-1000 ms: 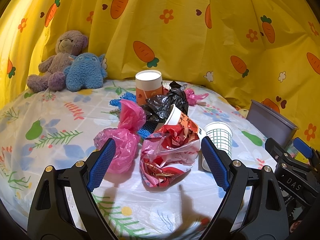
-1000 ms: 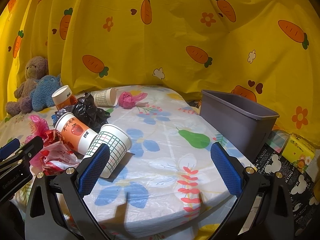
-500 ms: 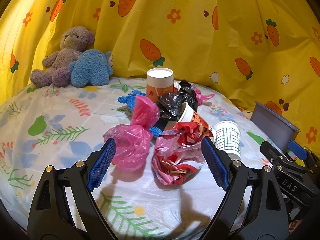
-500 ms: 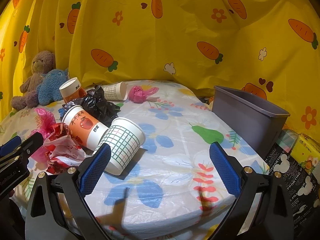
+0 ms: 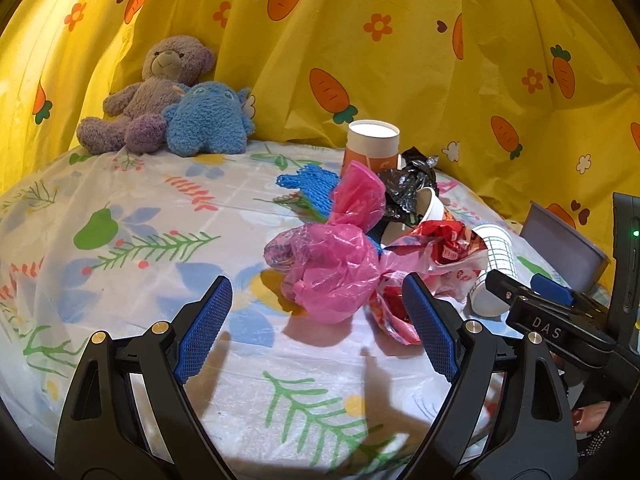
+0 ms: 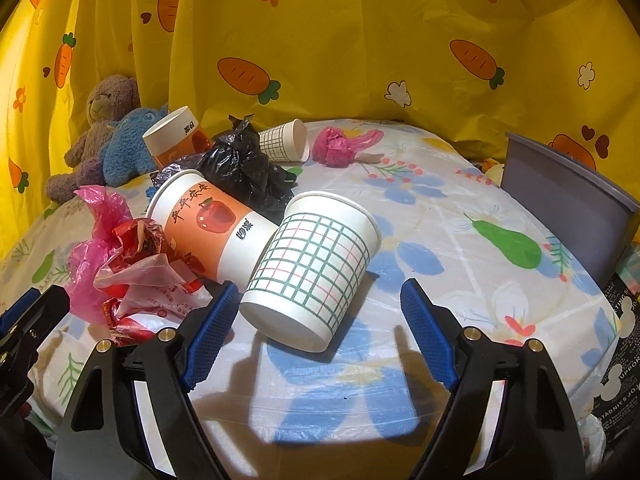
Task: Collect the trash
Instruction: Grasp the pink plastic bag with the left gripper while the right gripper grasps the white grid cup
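Altogether four paper cups [image 6: 312, 264], three pink bags [image 5: 336, 268] — one black bag [image 6: 244, 172]

Both wrist cameras looked forward and slightly down over the table [image 5: 120, 240] from close range, left camera facing the pink bag [image 5: 332, 276], right facing the checked cup [image 6: 312, 264]; shared: trash pile, yellow curtain [image 6: 360, 60].

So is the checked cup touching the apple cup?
Touching. The right wrist view shows the checked cup lying on its side, its wall resting against the apple cup.
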The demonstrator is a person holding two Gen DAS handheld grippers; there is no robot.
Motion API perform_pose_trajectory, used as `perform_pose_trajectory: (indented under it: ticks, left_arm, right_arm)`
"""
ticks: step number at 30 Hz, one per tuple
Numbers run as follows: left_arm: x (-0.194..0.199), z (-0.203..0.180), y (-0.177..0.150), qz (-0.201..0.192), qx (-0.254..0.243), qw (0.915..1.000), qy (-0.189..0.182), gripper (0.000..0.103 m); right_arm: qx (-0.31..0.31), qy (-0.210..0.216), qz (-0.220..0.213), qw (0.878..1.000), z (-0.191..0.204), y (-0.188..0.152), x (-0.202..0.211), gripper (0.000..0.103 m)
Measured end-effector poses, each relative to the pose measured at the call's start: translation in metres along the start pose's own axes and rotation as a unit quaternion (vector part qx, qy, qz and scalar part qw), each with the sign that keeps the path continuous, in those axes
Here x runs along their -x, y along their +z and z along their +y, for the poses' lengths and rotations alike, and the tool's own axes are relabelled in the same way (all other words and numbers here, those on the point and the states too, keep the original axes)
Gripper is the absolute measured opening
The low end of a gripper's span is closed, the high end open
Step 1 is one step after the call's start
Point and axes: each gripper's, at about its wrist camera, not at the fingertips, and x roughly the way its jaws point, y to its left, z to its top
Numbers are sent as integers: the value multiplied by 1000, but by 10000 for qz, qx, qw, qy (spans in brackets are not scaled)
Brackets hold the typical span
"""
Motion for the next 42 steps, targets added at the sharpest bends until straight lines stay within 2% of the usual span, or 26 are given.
perform_pose_trajectory:
  ticks: [6, 11, 16, 17, 19, 26, 33, 42]
  left_arm:
    - [-15, 5, 5, 157, 92, 9998, -45, 85]
    - [-29, 6, 9, 366, 122, 9992, -80, 80]
    - [-41, 8, 10, 631, 115, 9978, -194, 55]
    - [-42, 8, 10, 669, 120, 9974, -231, 52]
    - [-45, 11, 10, 734, 193, 9966, -316, 39]
    - [-43, 16, 12, 627, 303, 9968, -382, 16]
    - [-22, 24, 22, 296, 538, 9975, -343, 14]
    - [1, 14, 28, 41, 443, 9983, -381, 14]
  right_arm:
    - [-86, 191, 233, 9995, -2, 0, -14, 69]
    - [-117, 212, 221, 9995, -2, 3, -19, 69]
    - [-106, 210, 272, 9994, -1, 6, -25, 68]
    - [-111, 232, 274, 9993, -2, 6, -25, 63]
    - [-93, 239, 268, 9993, -2, 6, -25, 63]
    - [-68, 251, 159, 9995, -8, 5, -19, 61]
    - [-64, 222, -72, 9997, -18, 5, -3, 61]
    - [71, 305, -312, 9990, -19, 4, 16, 61]
